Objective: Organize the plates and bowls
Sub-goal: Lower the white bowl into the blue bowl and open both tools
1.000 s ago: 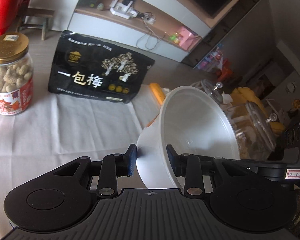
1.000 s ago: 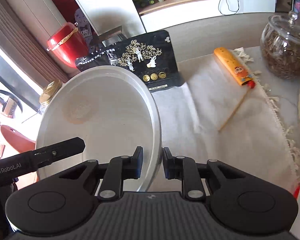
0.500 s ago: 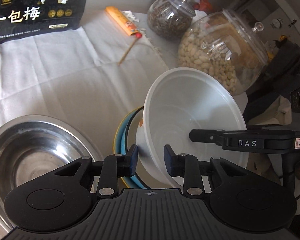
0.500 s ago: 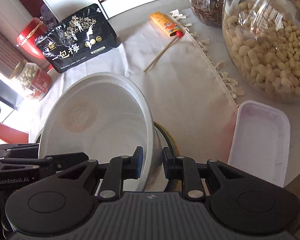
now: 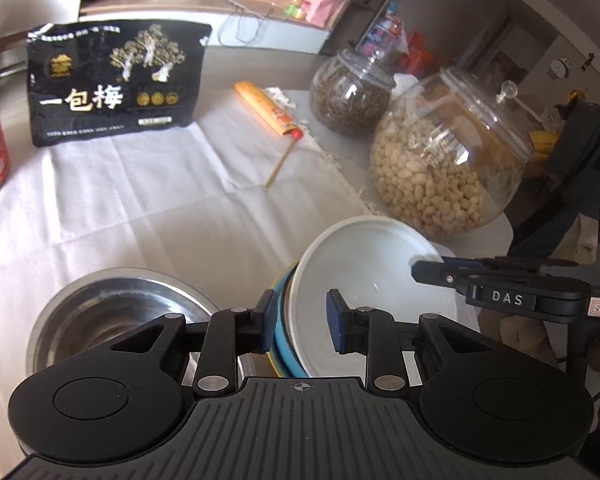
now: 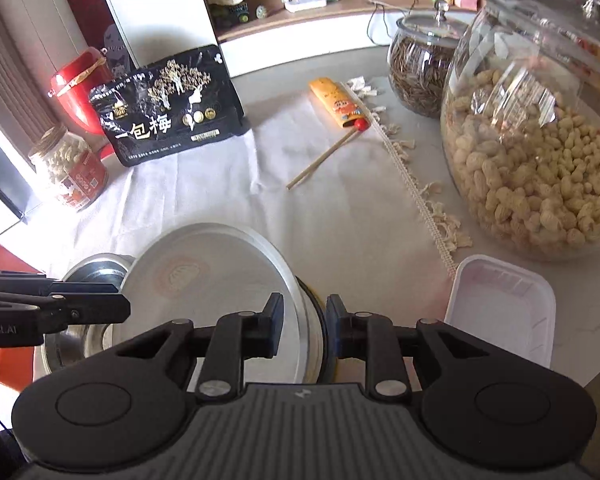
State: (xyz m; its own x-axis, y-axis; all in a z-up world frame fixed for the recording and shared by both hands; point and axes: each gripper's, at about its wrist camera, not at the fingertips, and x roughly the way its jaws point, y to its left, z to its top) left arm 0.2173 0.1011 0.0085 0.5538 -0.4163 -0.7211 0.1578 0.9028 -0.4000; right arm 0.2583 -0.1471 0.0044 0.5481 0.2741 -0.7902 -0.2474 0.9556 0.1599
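Observation:
A white plastic bowl (image 5: pixel 372 280) sits nested in a blue and yellow bowl (image 5: pixel 281 320) on the white cloth. My left gripper (image 5: pixel 300 320) straddles its left rim with the jaws apart, no longer pinching. My right gripper (image 6: pixel 303 330) straddles the bowl's right rim (image 6: pixel 220 280), jaws apart too; its fingers (image 5: pixel 452 276) show in the left wrist view. A steel bowl (image 5: pixel 112 312) stands just left of the stack and shows in the right wrist view (image 6: pixel 96 276).
A white rectangular tray (image 6: pixel 500 304) lies right of the stack. A peanut jar (image 5: pixel 448 160), a seed jar (image 5: pixel 348 96), a black snack bag (image 5: pixel 112 84), an orange packet with chopsticks (image 5: pixel 268 108) and a small red-labelled jar (image 6: pixel 70 168) stand around the cloth.
The white bowl came down into the blue and yellow bowl. Both grippers have opened off its rim.

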